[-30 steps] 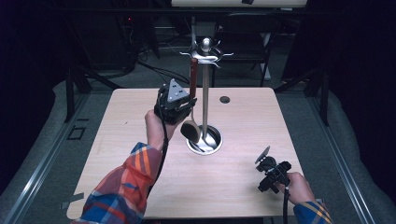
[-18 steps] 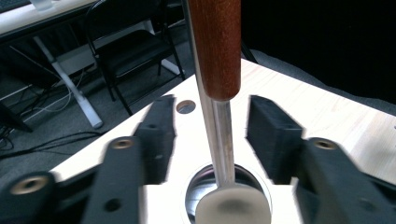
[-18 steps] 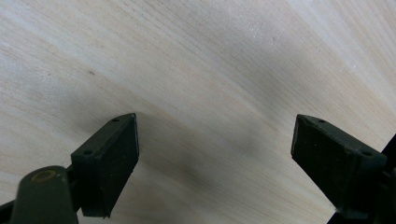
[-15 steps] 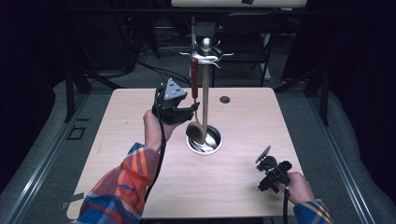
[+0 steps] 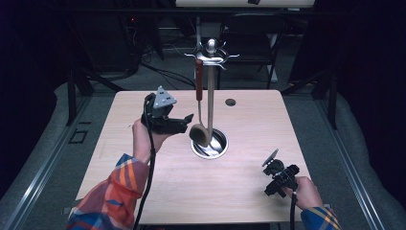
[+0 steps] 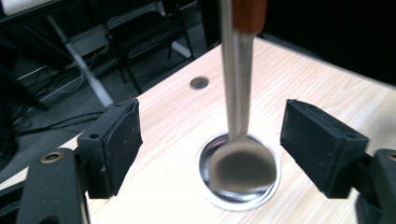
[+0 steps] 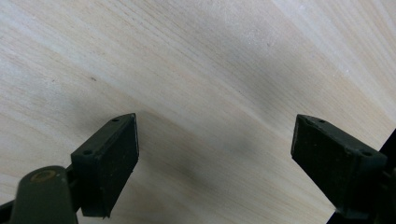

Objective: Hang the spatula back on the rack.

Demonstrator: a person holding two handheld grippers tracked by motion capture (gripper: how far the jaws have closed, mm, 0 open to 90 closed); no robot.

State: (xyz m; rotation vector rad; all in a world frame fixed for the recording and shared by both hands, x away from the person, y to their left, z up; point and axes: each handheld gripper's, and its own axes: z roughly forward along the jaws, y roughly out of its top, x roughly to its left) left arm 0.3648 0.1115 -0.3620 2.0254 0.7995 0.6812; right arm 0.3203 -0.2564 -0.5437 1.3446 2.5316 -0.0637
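Directly Ahead: Hanging Spoon Between Spread Left Claw Jaws

Left claw (image 5: 184, 122): jaws apart, empty, level with spoon (image 6: 240, 163). Spoon hung from stand (image 5: 210, 86), long axis vertical, bowl over stand's round base. Right claw (image 5: 274, 167): jaws apart, empty, well apart, low over pale wooden worktop (image 5: 143, 191). Dark room beyond.
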